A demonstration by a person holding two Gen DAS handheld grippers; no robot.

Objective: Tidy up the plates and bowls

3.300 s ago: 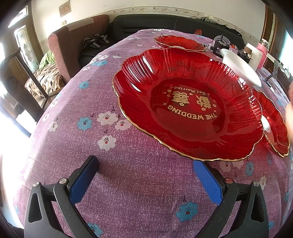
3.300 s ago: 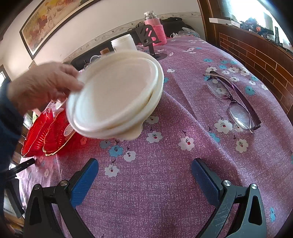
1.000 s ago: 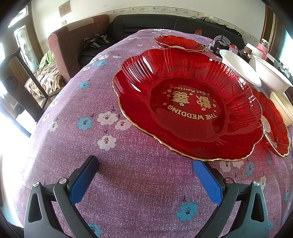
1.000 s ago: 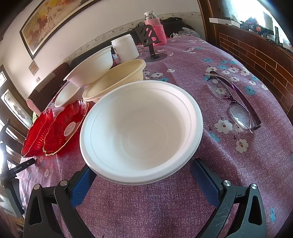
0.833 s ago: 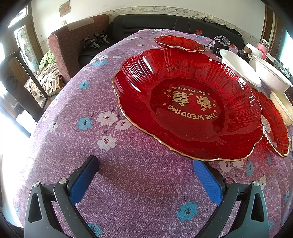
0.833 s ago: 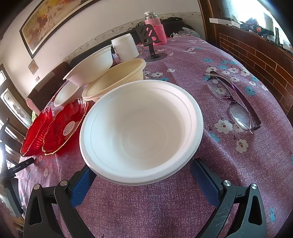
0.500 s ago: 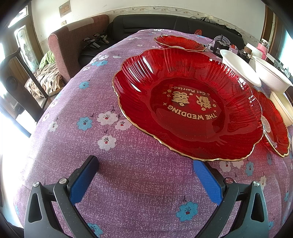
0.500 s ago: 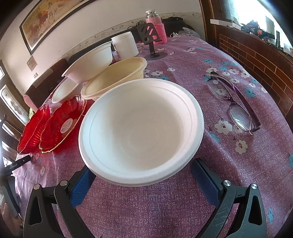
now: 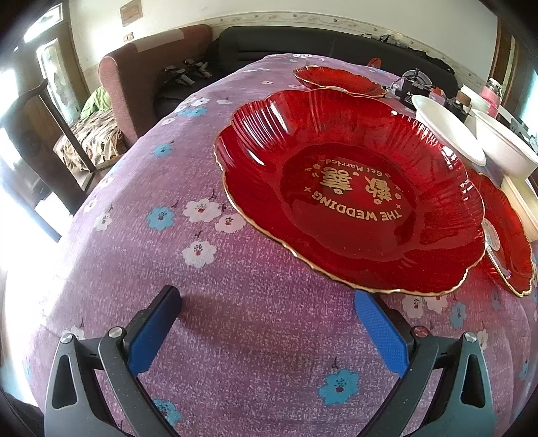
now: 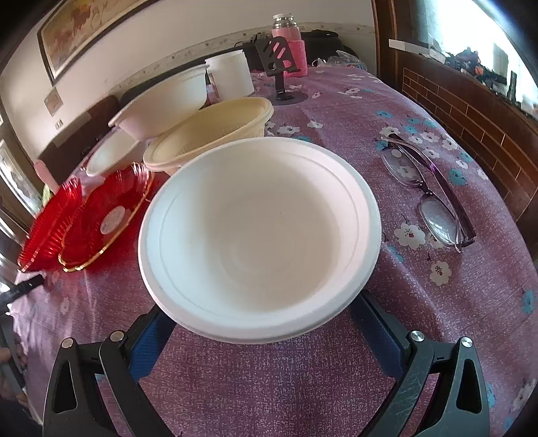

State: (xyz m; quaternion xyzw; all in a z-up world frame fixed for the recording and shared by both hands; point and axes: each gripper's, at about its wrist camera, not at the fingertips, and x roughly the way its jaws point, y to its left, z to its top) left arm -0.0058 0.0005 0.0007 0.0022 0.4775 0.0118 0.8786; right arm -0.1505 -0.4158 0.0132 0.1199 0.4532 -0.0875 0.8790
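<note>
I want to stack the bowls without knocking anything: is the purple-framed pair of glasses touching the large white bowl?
Apart. The right wrist view shows purple flowered tablecloth between the glasses and the white bowl's rim.

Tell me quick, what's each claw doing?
Left claw: open, empty, near the red plate.
Right claw: open, white bowl between its fingers, not gripped.

Setting: private home, living or dining room.
Table under purple floral cloth (image 9: pixel 235 336); dark sofa (image 9: pixel 319 42) at top centre and upholstered armchair (image 9: pixel 134 87) at upper left of left view. Framed painting (image 10: pixel 87 30) upper left, brick-faced wall (image 10: pixel 470 111) at right, reading glasses (image 10: pixel 433 191) on cloth in right view.
</note>
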